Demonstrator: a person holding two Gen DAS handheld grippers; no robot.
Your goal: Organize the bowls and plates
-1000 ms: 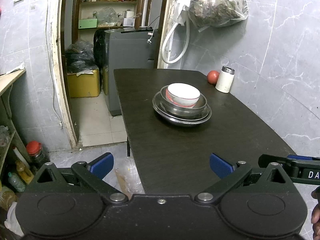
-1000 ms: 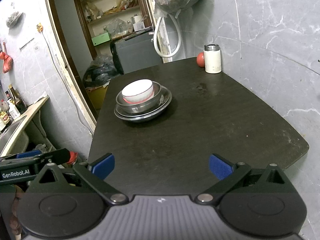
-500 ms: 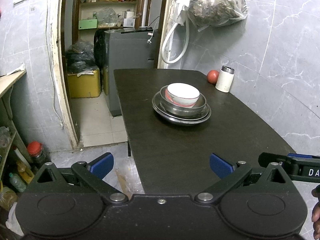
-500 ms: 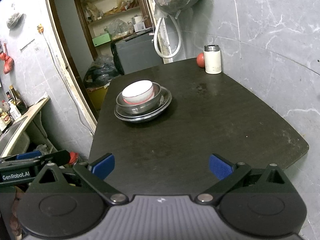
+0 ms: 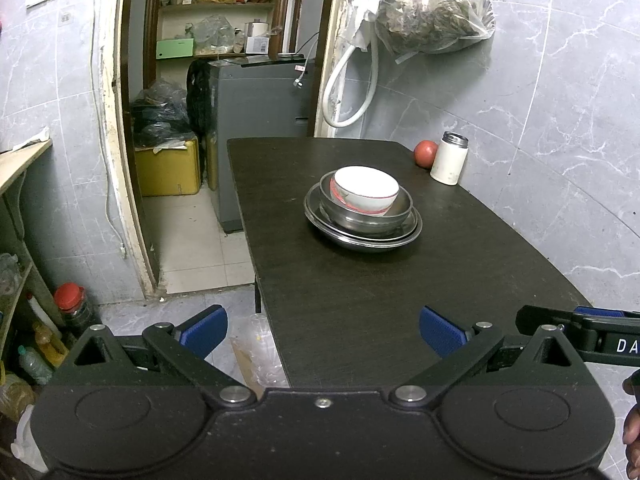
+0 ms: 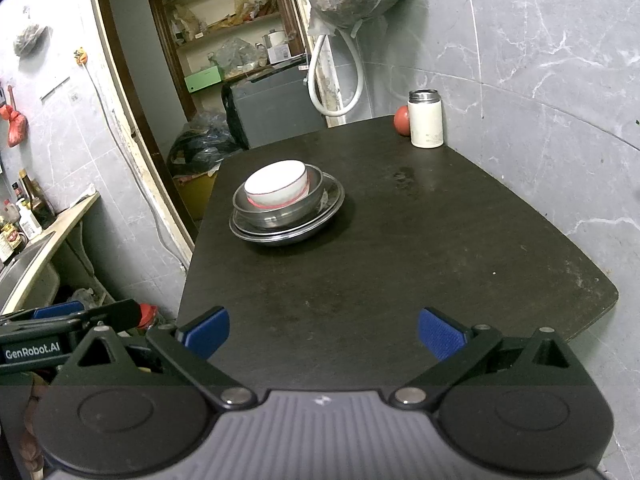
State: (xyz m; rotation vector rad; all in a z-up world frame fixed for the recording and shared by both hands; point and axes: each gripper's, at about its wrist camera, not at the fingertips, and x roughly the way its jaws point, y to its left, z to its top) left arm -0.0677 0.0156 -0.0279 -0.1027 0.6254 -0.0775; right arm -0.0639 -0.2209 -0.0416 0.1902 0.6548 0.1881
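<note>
- Two hand-held grippers are in your hands, both hanging over the near end of the dark rectangular wooden table (image 5: 360,288); neither touches anything.
- Your left gripper (image 5: 322,330) has its blue-padded fingers (image 5: 202,330) spread wide apart with nothing between them.
- Your right gripper (image 6: 323,330) likewise stands with its blue pads (image 6: 440,332) set wide and holds nothing.
- Legible writing: the side of the left gripper, seen at the left edge of the right wrist view, reads "GenRobot.AI" (image 6: 32,352). The side of the right gripper, seen at the right edge of the left wrist view, shows only the letters "DA" (image 5: 626,346) before the frame cuts them off.
- Task items: one white ceramic bowl with a red rim line (image 5: 366,192) sits tilted inside a round steel bowl (image 5: 370,214), which rests on stacked shallow steel plates (image 5: 360,236). This stack stands near the middle of the table, well apart from both grippers.
- A white cylindrical flask with a steel cap (image 6: 427,124) stands upright at the far right of the table by the wall, with a red round fruit (image 6: 402,120) just beside it; a faint mark on the flask is too small to read.
- A green box (image 6: 204,78) lies on the shelf beyond the doorway; its label cannot be read.
</note>
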